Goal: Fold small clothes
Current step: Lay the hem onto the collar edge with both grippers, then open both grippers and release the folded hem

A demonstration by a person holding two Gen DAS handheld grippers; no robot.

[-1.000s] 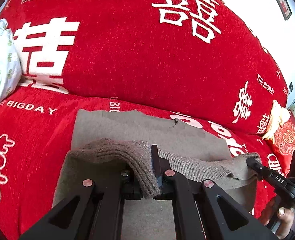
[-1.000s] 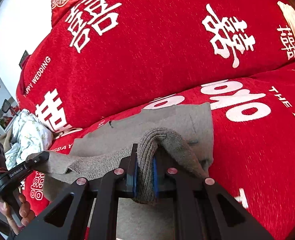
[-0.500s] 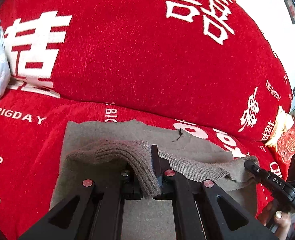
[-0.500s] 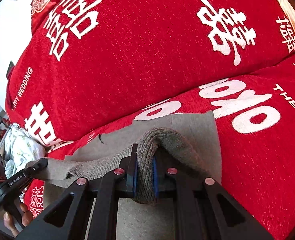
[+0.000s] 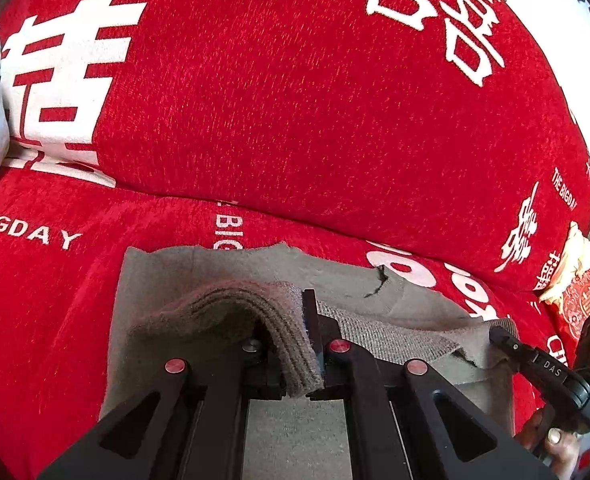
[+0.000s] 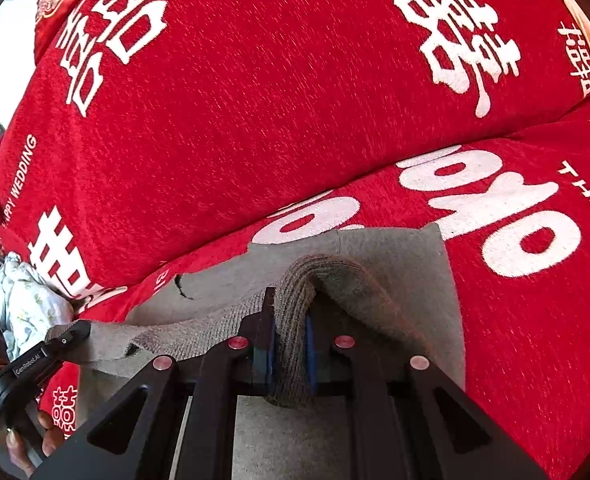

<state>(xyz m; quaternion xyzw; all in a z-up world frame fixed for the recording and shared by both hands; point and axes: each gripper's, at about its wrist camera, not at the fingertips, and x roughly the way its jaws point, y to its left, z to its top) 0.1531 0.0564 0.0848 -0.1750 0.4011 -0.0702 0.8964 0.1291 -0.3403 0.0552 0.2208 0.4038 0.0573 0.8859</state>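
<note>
While both grippers pinch the grey knit top (image 5: 375, 292) over the red sofa cover (image 5: 255, 120) | left gripper (image 5: 313, 360) clamped tight on its ribbed edge | right gripper (image 6: 291, 356) clamped on the other corner | risk: uneven pull makes a crooked fold, or the edge slips out

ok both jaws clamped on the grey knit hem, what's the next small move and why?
Probably carry the hem further toward the far edge, then lower it: left gripper and right gripper hold it raised, short of that edge.

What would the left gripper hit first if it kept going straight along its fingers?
Probably the flat grey garment lying just ahead of the left gripper, then the red sofa cover; depth is hard to judge.
</note>
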